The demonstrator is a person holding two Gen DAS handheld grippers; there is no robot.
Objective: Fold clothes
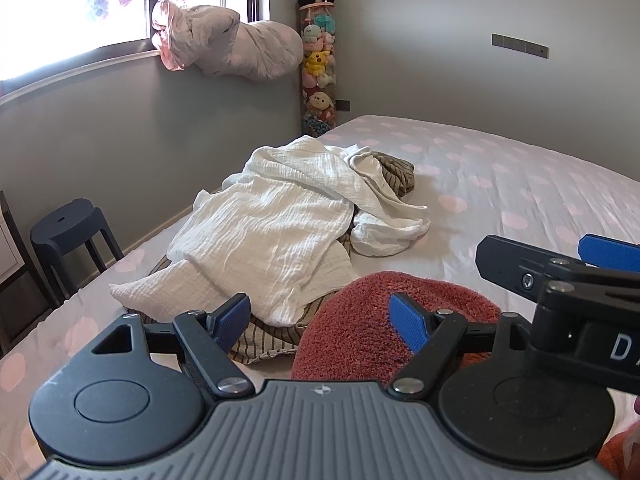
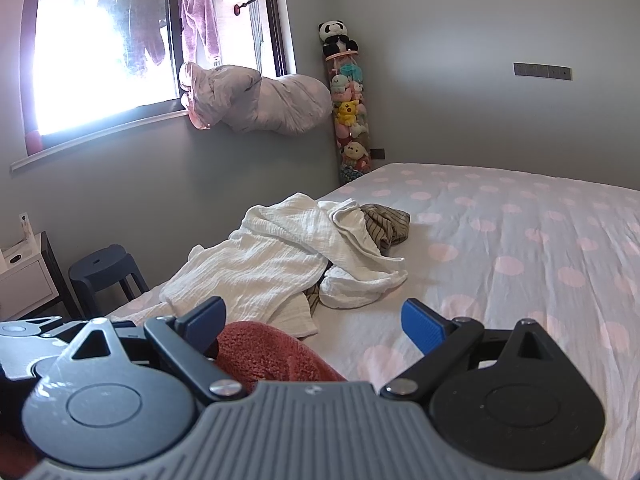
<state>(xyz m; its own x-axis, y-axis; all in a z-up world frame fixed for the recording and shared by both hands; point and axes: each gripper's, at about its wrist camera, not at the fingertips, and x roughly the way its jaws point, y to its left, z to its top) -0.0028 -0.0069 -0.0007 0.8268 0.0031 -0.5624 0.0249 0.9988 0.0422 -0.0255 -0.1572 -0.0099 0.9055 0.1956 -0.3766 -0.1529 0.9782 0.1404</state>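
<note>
A fuzzy red garment (image 1: 372,320) lies bunched on the bed just ahead of my left gripper (image 1: 320,322), which is open above it and holds nothing. The red garment also shows in the right wrist view (image 2: 264,350), beside the left finger of my right gripper (image 2: 316,324), which is open and empty. My right gripper also shows at the right of the left wrist view (image 1: 560,256). A pile of white crinkled cloth (image 1: 260,228) lies over a striped brown garment (image 1: 272,344) farther up the bed; the pile shows in the right wrist view too (image 2: 272,264).
The bed has a grey sheet with pink dots (image 2: 520,248). A dark stool (image 1: 68,228) and a white bedside cabinet (image 2: 24,276) stand left of the bed. A rolled quilt (image 2: 256,100) rests on the windowsill. A tube of plush toys (image 2: 350,108) stands in the corner.
</note>
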